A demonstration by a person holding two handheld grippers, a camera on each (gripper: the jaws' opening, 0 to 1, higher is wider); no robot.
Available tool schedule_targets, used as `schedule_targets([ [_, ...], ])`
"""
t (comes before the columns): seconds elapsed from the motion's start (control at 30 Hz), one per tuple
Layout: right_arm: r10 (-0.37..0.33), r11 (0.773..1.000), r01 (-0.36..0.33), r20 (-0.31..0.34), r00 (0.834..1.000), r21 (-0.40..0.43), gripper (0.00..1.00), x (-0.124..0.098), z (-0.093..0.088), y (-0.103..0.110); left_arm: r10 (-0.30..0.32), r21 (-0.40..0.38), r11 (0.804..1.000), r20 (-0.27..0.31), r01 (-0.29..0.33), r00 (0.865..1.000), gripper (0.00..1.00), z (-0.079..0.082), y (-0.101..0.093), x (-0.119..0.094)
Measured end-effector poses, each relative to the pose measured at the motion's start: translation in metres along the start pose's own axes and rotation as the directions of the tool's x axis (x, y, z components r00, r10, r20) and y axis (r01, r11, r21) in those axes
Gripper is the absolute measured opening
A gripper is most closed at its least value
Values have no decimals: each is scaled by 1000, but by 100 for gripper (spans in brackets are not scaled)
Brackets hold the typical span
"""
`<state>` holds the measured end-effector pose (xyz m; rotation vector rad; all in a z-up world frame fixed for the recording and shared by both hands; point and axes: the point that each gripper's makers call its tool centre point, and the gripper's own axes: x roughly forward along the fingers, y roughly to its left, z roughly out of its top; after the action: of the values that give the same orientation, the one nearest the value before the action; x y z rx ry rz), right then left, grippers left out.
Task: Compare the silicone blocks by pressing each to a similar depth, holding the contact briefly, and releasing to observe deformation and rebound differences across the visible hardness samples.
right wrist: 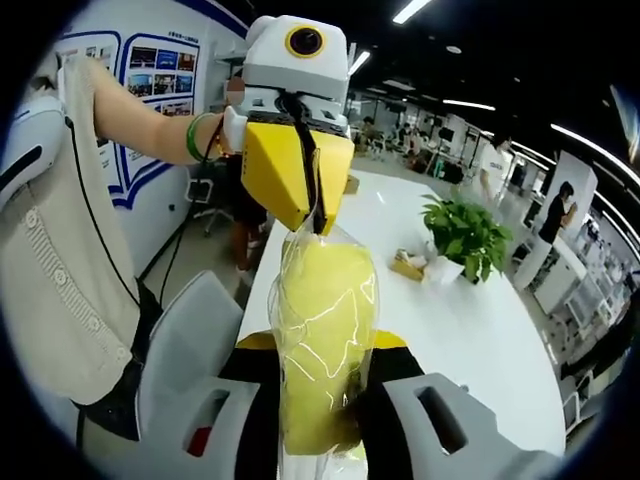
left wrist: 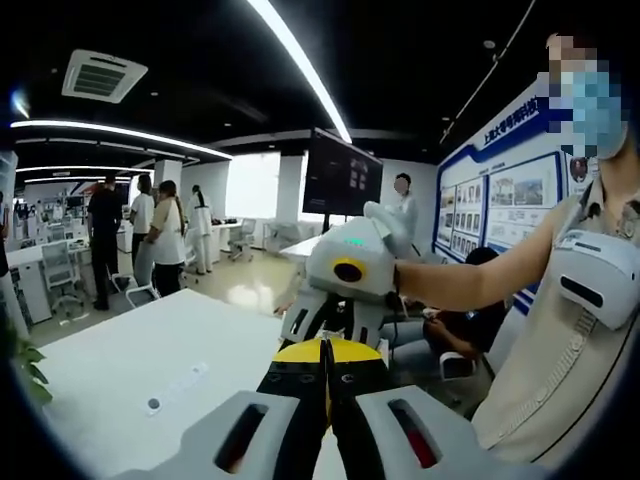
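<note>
Yellow silicone, a block [right wrist: 322, 340] wrapped in clear film, is seen at lower centre of the right gripper view, clamped low between the right gripper [right wrist: 320, 420] jaws, its film top pinched by the left gripper [right wrist: 305, 215] just above. In the left gripper view the left gripper [left wrist: 326, 385] jaws are pressed together at bottom centre on a thin film edge, with the right gripper [left wrist: 335, 325] just beyond. A white table [right wrist: 470, 330] with a potted plant [right wrist: 465, 235] is seen at right.
</note>
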<state>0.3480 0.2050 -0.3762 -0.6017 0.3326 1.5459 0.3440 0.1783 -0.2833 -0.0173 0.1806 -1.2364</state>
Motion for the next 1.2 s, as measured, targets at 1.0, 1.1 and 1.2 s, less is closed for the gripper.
schedule_targets([
  [1.0, 13, 1000, -13, -7, 1000, 4, 36, 14, -11, -4, 26, -91, 996, 24, -24, 999, 0, -19, 14, -9],
  [1.1, 7, 1000, -7, -1, 1000, 4, 37, 14, -10, -4, 34, -105, 994, 29, -31, 999, 0, -23, 18, -11],
  [1.2, -26, 1000, 26, 22, 999, -1, 37, 14, -11, -8, 46, -129, 991, 41, -40, 998, 0, -28, 25, -14],
])
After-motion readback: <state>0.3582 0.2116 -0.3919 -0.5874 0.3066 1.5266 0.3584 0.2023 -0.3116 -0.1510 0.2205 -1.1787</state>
